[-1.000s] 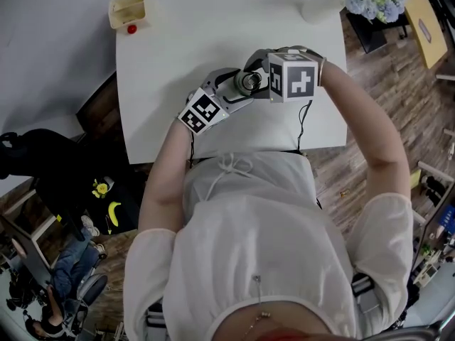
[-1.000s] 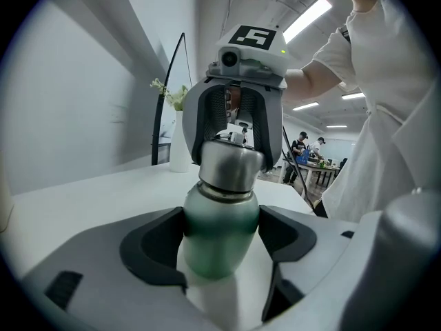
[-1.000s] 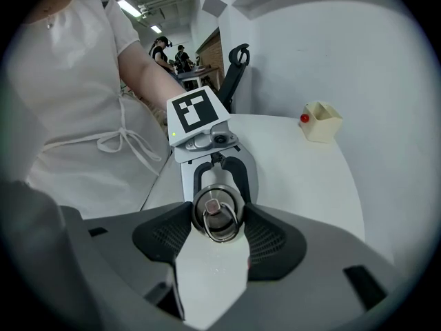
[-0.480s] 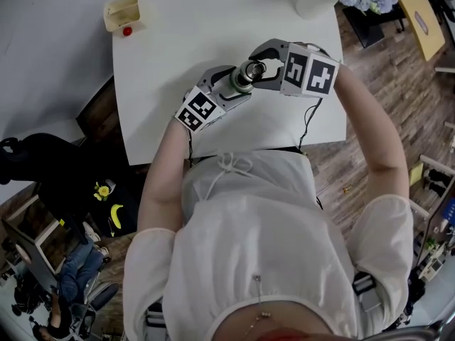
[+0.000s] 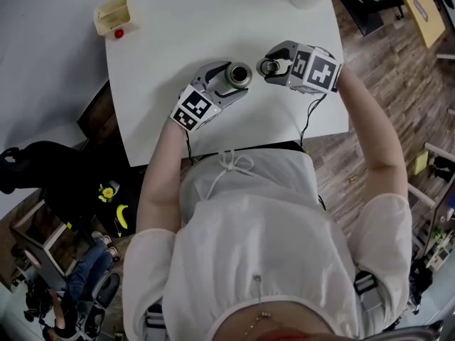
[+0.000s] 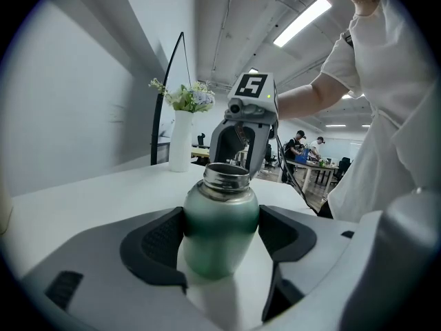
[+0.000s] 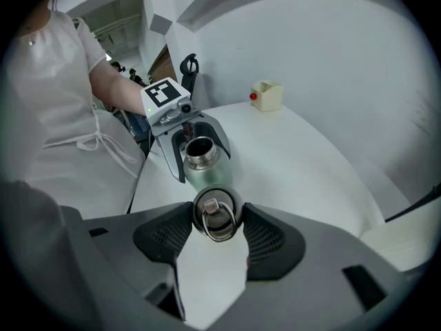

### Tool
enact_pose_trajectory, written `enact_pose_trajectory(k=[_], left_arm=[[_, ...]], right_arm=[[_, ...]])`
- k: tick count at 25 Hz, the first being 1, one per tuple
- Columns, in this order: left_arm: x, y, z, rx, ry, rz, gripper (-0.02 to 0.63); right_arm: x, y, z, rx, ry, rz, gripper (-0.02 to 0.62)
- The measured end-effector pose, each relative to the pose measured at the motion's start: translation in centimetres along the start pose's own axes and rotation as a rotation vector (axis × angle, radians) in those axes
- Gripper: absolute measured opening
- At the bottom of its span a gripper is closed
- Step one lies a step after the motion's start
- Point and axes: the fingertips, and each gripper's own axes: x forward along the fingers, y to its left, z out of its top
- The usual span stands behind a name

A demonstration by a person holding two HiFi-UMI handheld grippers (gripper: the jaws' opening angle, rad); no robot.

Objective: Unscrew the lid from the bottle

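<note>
At three o'clock of the open bottle (image 5: 238, 74) clamped in my left gripper (image 6: 220, 236), my right gripper (image 5: 271, 67) is holding the freed lid (image 7: 216, 214), clear of the neck.

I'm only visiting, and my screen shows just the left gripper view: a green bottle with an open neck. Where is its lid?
Observer: The lid is off the neck, clamped in the right tool, beside the bottle.
Visitor: Anything else out there that I miss?
Observer: Yes, a small cream box at the far left corner of the table, with a small red object beside it.
</note>
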Motion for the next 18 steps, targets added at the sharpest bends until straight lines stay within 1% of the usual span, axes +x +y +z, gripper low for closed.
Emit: enact_pose_trajectory(k=[4, 8, 13, 18], left_arm=[[0.0, -0.1, 0.2, 0.012, -0.007, -0.001, 0.353], [0.0, 0.1, 0.4, 0.022, -0.011, 0.000, 0.353], [0.2, 0.1, 0.2, 0.021, -0.013, -0.003, 0.353], [0.3, 0.1, 0.2, 0.020, -0.014, -0.002, 0.353]], right_arm=[[2.2, 0.2, -2.1, 0.059, 0.012, 0.013, 0.242], [4.1, 0.0, -3.9, 0.106, 0.024, 0.007, 0.242], [5.9, 0.0, -4.7, 0.157, 0.006, 0.013, 0.242], [6.5, -0.2, -5.2, 0.177, 0.014, 0.020, 0.244]])
